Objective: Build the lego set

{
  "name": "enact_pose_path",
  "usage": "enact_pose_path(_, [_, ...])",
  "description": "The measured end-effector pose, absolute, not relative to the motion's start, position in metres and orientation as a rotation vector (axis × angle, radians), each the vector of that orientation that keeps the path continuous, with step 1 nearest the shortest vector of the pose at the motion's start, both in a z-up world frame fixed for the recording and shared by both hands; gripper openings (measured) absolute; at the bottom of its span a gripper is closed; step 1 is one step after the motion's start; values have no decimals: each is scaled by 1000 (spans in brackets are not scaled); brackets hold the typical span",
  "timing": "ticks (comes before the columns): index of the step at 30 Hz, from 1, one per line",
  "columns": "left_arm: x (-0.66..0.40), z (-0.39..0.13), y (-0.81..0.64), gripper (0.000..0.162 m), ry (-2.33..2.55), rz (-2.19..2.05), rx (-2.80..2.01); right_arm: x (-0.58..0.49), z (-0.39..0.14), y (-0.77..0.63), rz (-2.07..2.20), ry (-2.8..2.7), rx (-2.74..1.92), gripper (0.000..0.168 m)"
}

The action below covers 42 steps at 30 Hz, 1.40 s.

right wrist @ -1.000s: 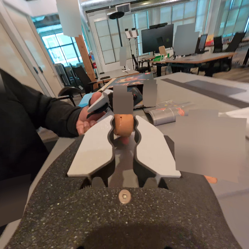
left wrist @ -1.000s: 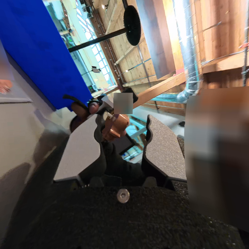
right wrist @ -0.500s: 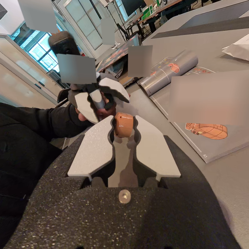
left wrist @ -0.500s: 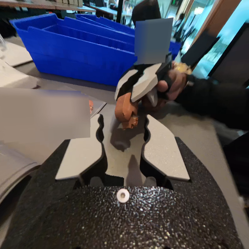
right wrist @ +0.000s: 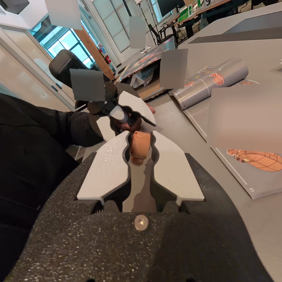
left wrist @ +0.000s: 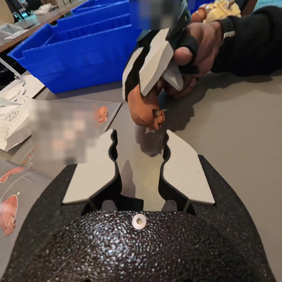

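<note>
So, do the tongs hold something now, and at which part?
The right tongs grip the orange lego assembly by its two flat sides, near its upper end. The left tongs are open and hold nothing.

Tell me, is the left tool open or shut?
Open. The left tool shows a wide gap with bare table between its fingers.

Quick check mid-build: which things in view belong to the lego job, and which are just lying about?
Job:
- rounded orange-brown lego assembly, clamped in right gripper
- open left gripper, empty
- open grey instruction booklet

Lying about:
- blue plastic bins
- white printed paper bag
- torn cardboard box
- black office chair
</note>
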<state>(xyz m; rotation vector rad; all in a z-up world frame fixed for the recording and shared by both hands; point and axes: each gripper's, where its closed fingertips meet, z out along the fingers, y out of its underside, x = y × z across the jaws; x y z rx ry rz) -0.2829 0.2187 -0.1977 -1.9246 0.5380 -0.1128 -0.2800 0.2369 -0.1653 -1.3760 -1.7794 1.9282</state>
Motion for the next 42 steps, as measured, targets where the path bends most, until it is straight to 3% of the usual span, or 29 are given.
enact_pose_path(18, [-287, -209, 211, 50, 291, -474, -2075, -292, -183, 246, 1768, -1746, -1552, 22])
enact_pose_path(35, [-287, -210, 211, 49, 283, -484, -2081, -288, -212, 263, 1502, -1788, -1808, 24])
enact_pose_path(42, [-288, -208, 211, 49, 273, -482, -2075, -281, -205, 279, 1394, -1750, -1734, 33])
